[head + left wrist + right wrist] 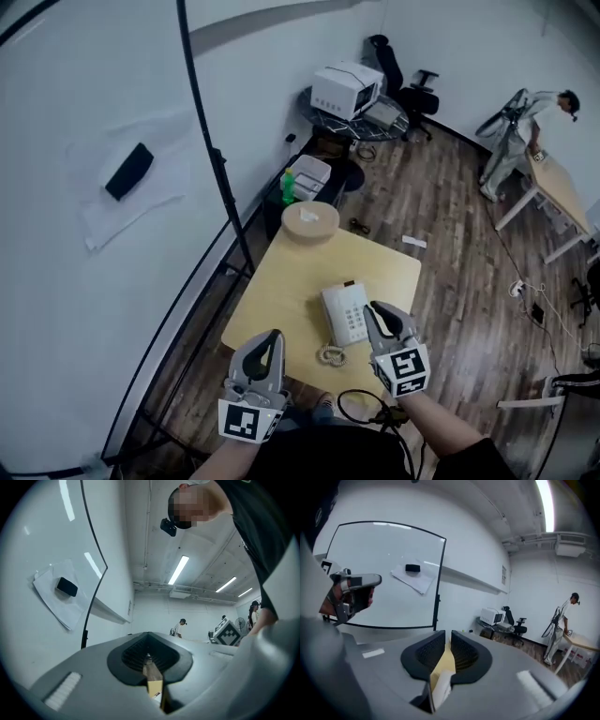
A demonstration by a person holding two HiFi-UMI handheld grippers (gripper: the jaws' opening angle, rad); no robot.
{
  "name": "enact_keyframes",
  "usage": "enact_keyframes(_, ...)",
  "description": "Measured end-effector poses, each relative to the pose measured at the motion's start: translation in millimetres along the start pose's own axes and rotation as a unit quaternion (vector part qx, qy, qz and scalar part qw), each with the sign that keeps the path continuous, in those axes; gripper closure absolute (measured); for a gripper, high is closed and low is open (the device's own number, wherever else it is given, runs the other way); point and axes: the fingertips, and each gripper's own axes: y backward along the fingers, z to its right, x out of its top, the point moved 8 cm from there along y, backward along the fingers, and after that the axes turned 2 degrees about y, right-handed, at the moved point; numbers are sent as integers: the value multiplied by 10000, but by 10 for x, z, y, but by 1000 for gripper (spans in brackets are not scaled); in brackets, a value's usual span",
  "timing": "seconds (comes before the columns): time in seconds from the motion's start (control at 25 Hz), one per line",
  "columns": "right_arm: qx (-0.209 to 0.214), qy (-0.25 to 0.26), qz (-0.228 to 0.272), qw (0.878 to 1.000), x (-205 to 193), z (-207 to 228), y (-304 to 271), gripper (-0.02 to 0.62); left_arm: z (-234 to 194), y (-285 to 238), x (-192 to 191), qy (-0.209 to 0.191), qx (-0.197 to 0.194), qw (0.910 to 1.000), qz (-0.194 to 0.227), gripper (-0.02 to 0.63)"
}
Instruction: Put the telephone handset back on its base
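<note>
A white telephone (pixel 345 314) with a keypad lies on the yellow table (pixel 281 281), its coiled cream cord (pixel 330 355) by the near edge. At this size I cannot tell the handset apart from the base. My right gripper (pixel 375 311) hovers at the phone's right side; in the right gripper view its jaws (pixel 448 641) stand a narrow gap apart, with yellow table and a white edge showing through and nothing pressed between the pads. My left gripper (pixel 272 339) hangs over the table's near left corner, away from the phone, fingers together (pixel 148 657) on nothing.
A round wooden thing (pixel 310 221) with white paper on it sits at the table's far corner. A whiteboard (pixel 94 234) on a black stand lines the left side. Beyond are a green bottle (pixel 289 184), a microwave (pixel 347 89), office chairs and a person (pixel 520 122) at another table.
</note>
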Motion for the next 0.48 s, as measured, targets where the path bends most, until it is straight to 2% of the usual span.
enact_keyframes(0.16,-154,14,471,9988,162,-117,283,578,97,-90,98,-39,-163,9998,52,606)
enact_keyframes(0.48,-299,-658,800,9942,161,-267,602,584,290,-188,173,-101,-527,9985,-50,606)
